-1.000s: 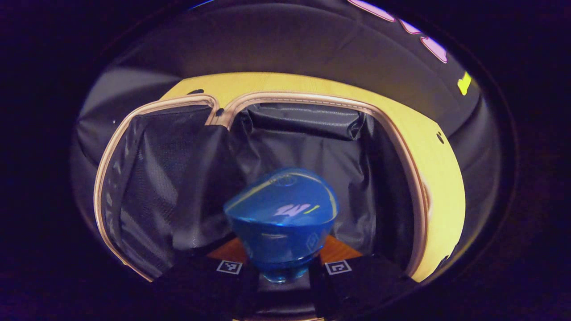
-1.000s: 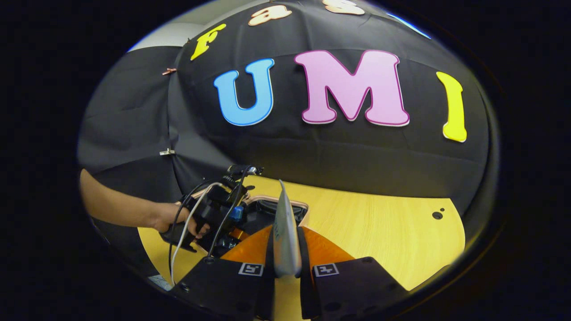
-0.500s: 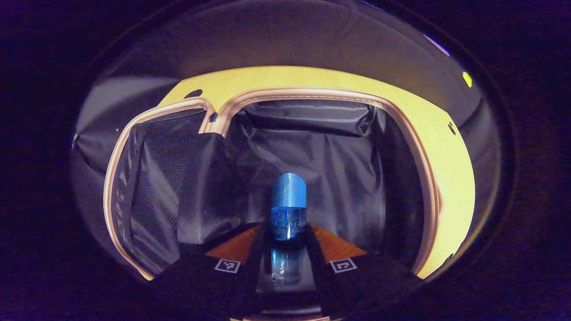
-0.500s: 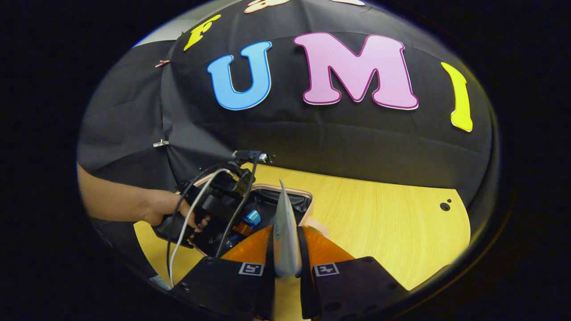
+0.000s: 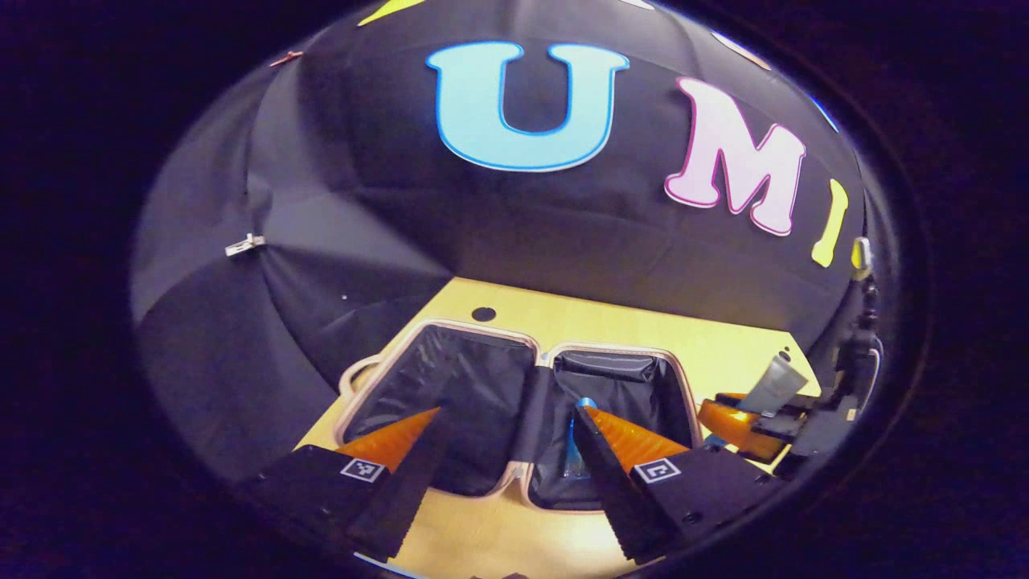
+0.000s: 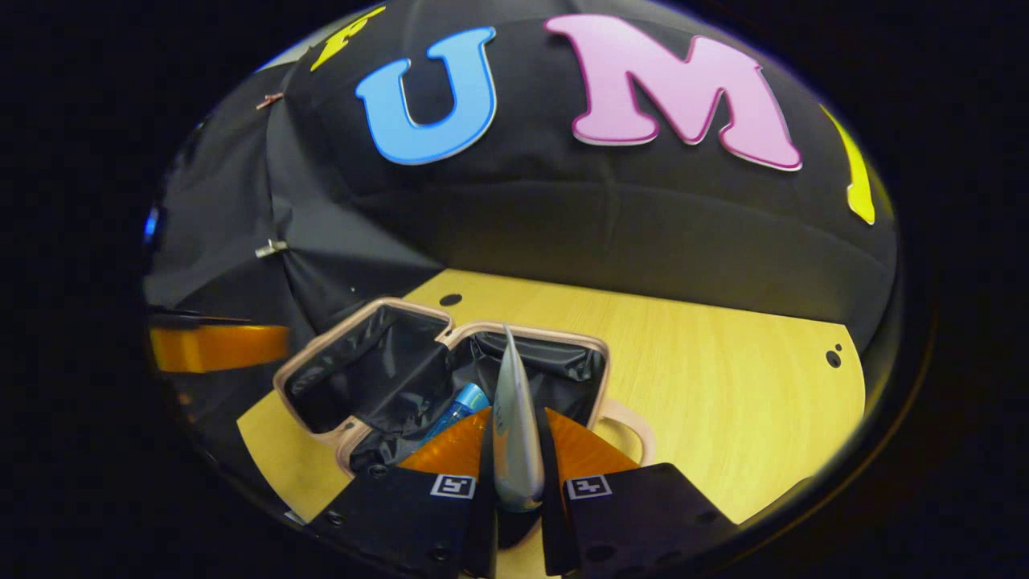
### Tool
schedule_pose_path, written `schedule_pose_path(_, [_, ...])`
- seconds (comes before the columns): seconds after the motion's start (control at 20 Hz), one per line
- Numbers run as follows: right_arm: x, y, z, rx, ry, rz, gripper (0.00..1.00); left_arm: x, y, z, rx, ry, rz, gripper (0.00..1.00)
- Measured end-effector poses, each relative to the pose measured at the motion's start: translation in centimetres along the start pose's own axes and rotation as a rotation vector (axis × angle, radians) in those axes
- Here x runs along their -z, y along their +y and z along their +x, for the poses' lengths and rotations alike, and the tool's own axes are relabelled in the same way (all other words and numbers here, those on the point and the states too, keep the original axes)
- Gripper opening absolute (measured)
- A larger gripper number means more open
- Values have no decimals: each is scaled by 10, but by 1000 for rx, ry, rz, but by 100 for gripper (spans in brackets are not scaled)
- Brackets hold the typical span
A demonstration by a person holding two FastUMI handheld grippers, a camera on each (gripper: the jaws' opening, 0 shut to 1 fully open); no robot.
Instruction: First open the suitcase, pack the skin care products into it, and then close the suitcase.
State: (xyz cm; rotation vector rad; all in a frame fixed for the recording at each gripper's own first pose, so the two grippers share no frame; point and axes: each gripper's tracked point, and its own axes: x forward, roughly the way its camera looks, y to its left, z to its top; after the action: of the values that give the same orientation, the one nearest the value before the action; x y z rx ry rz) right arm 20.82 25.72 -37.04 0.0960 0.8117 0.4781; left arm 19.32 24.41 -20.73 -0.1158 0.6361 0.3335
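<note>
Light wooden table (image 6: 723, 386) with small holes, metal clip (image 5: 245, 244), perhaps pinning black cloth

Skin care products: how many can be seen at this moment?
2. A blue bottle lies inside the open suitcase, in its right half. A silver tube is held in the right gripper above that half. Others may be hidden in the lining.

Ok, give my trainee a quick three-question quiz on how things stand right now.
1. True or false: the left tool is clamped on the blue bottle.
2. What does the right tool hold? A) a jar B) a pale tube C) nothing
3. Fill in: the blue bottle lies inside the open ____.

Key:
1. False; its fingers are spread with nothing between them.
2. B, the pale tube.
3. suitcase.
</note>
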Motion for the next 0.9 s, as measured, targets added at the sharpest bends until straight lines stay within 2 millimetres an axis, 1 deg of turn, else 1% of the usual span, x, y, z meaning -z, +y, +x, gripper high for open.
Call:
schedule_pose_path(0.05, [8,5,17,8,47,29,26,1,6,-15,6,-19,-26,92])
schedule_pose_path(0.1, [18,13,29,11,101,71,26,9,12,-23,7,-26,-40,92])
schedule_pose_path(0.15, [30,18,41,30,163,116,26,18,18,-29,-1,-24,-42,96])
schedule_pose_path(0.25, [53,17,62,84,248,133,26,41,24,-40,-4,10,-37,96])
schedule_pose_path(0.3, [66,14,67,120,302,128,26,50,30,-47,-13,34,-34,96])
schedule_pose_path(0.4, [81,14,76,162,363,149,26,62,40,-53,-38,47,-24,97])
schedule_pose_path(0.45, [87,12,79,185,395,170,26,64,51,-56,-72,41,-13,96])
schedule_pose_path(0.5, [95,13,80,199,429,191,34,66,56,-58,-84,38,1,96])
schedule_pose_path(0.55, [102,13,81,210,459,205,19,68,60,-60,-86,42,8,97])
schedule_pose_path(0.6, [106,12,79,222,478,206,22,69,64,-63,-92,45,7,96])
schedule_pose_path(0.65, [104,11,78,231,470,205,22,68,71,-62,-102,44,-5,96])
schedule_pose_path(0.7, [98,9,77,242,449,193,27,68,77,-61,-109,43,-24,97])
schedule_pose_path(0.75, [90,7,77,244,419,181,30,68,85,-60,-121,42,-44,96])
schedule_pose_path(0.85, [78,16,67,217,375,162,76,67,112,-49,-165,37,-75,96])
schedule_pose_path(0.9, [69,18,57,202,343,146,99,64,129,-40,-191,29,-90,96])
